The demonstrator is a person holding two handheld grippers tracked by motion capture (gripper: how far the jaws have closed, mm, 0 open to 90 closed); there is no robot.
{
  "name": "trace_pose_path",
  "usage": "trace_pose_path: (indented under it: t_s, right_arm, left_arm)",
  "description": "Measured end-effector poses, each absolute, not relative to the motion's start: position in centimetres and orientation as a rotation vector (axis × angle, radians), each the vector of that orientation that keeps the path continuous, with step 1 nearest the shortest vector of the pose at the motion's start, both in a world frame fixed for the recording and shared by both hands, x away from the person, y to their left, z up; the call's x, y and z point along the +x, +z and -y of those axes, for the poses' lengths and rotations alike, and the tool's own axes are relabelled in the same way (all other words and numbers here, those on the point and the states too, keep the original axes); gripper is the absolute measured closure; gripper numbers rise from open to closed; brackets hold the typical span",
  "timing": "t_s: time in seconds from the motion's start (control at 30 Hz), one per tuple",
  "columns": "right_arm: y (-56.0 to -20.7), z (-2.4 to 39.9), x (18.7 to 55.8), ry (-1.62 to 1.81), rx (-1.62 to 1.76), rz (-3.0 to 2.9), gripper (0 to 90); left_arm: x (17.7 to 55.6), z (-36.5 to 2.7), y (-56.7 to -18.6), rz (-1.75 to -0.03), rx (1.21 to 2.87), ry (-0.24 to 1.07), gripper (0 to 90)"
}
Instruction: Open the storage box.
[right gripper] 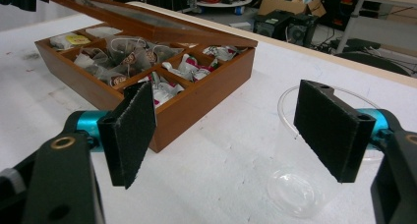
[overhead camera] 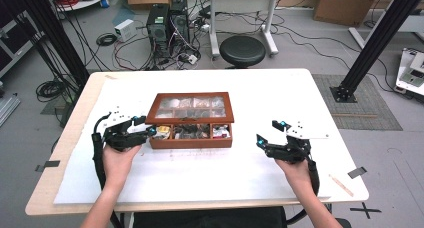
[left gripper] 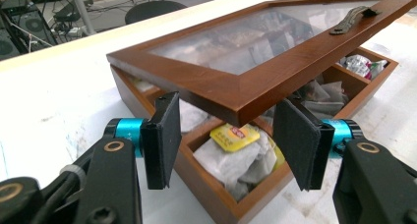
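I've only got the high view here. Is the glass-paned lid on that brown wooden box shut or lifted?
Observer: Lifted. In the left gripper view the glass-paned wooden lid tilts up off the brown wooden compartment box, and its near corner sits between the open jaws of the left gripper.
Operator: What's under that corner?
Observer: White tea bags, one with a yellow tag.
Operator: Anything near the right gripper?
Observer: A clear plastic cup stands upright on the white table, just ahead of the open jaws of the right gripper and partly behind one of them.
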State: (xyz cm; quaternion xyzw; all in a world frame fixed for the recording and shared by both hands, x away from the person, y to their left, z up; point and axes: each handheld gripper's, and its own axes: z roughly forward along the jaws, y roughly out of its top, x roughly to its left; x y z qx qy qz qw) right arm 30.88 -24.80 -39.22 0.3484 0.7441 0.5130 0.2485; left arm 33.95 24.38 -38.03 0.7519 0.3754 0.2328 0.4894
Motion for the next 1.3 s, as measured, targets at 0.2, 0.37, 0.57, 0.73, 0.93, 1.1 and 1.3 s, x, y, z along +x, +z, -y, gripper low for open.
trace_pose_path:
  t_s: [0.2, 0.37, 0.57, 0.73, 0.93, 1.1, 1.3]
  right_arm:
    - [-39.2, 24.8, 30.9, 1.400, 0.946, -2.031, 24.3]
    - [-39.2, 24.8, 30.9, 1.400, 0.943, -2.027, 24.3]
    - [-39.2, 24.7, 30.9, 1.400, 0.946, -2.030, 24.3]
    - [-39.2, 24.7, 30.9, 1.399, 0.945, -2.030, 24.3]
    - [-39.2, 24.7, 30.9, 1.399, 0.945, -2.031, 24.3]
    - [-39.2, 24.7, 30.9, 1.402, 0.948, -2.030, 24.3]
    - [-39.2, 24.7, 31.0, 1.401, 0.941, -2.032, 24.3]
  left_arm:
    - [34.2, -24.1, -37.3, -0.902, 1.826, 0.582, 43.5]
    - [34.6, -24.2, -36.5, -0.899, 1.828, 0.575, 43.5]
    - [35.2, -24.3, -35.9, -0.897, 1.812, 0.558, 43.4]
    - [35.6, -24.3, -35.1, -0.896, 1.811, 0.561, 43.6]
    - [36.3, -24.3, -34.2, -0.894, 1.803, 0.556, 43.9]
    - [36.8, -24.3, -33.6, -0.893, 1.810, 0.550, 44.1]
    - [37.5, -24.4, -33.0, -0.896, 1.792, 0.544, 44.3]
